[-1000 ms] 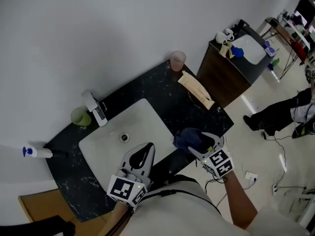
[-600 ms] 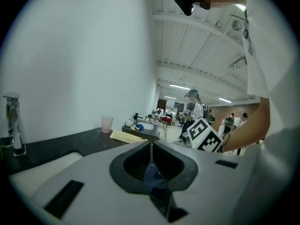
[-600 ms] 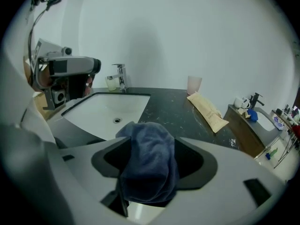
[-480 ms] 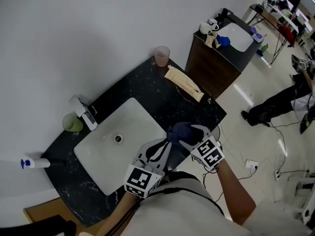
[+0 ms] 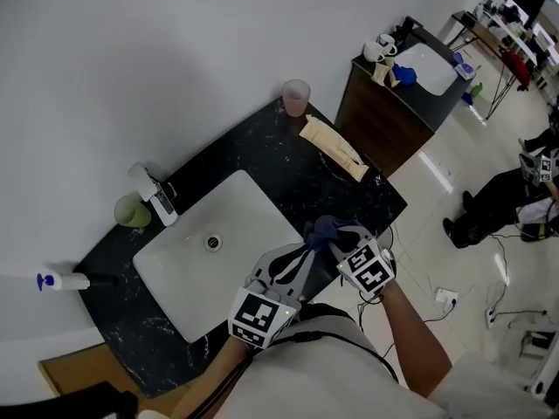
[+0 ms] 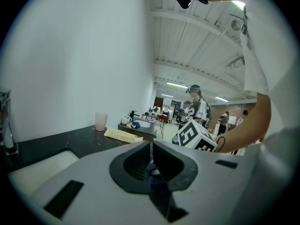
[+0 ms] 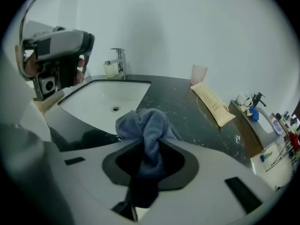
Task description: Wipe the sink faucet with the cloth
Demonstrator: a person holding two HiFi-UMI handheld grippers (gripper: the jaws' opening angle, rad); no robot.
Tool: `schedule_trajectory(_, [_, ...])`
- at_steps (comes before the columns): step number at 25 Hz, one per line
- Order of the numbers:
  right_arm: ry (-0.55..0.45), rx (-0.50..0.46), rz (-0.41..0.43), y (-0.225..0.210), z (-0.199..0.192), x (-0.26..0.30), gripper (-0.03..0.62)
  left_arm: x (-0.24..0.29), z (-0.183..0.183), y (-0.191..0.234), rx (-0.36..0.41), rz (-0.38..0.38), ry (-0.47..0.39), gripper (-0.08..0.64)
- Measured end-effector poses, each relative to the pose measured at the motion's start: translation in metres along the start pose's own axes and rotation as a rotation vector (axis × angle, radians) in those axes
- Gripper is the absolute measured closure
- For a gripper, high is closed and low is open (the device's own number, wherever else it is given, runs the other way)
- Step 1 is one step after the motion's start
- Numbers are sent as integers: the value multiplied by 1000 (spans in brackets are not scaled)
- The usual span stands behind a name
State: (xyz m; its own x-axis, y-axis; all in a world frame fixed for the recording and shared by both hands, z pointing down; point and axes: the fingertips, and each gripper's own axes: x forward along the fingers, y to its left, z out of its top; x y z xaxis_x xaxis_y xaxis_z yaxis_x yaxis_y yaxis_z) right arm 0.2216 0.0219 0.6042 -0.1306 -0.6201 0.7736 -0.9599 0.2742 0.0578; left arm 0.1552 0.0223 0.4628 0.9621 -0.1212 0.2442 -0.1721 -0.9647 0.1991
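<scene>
The blue cloth [image 5: 321, 227] is bunched up at the counter's front edge, right of the white sink [image 5: 175, 269]. My right gripper [image 5: 337, 236] points down at it. Its jaws are closing, and the cloth [image 7: 145, 123] is pinched between the pads of the right gripper [image 7: 150, 142]. My left gripper [image 5: 306, 253] sits just left of the cloth with jaws together. In the left gripper view [image 6: 150, 153] a bit of blue shows below the tips. The chrome faucet [image 5: 154, 194] stands behind the sink, far from both grippers, and appears again as the faucet [image 7: 121, 62] in the right gripper view.
A green cup [image 5: 131, 210] stands beside the faucet. A pink cup [image 5: 296, 97] and a tan packet [image 5: 333, 156] lie on the dark counter [image 5: 262, 160] at the back right. A spray bottle [image 5: 61, 280] is at far left. A dark cabinet [image 5: 393, 103] stands further right.
My left gripper has moved right from over the sink's front to beside the cloth. My right gripper has sunk and closed on the cloth, gathering it up.
</scene>
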Motion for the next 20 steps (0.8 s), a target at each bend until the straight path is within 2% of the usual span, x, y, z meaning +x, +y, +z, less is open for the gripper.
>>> schedule_trajectory(6, [-30, -3, 17, 3, 7, -3, 514, -12, 3, 13, -12, 65, -15, 549])
schedule_trajectory(11, [-108, -20, 44, 10, 37, -7, 514, -29, 11, 28, -35, 134, -52, 549])
schedule_trajectory(15, [-213, -24, 101, 22, 79, -12, 514, -53, 15, 45, -51, 222, -70, 549])
schedule_trajectory(20, [-367, -84, 239, 56, 161, -12, 514, -100, 25, 84, -90, 408, -125, 549])
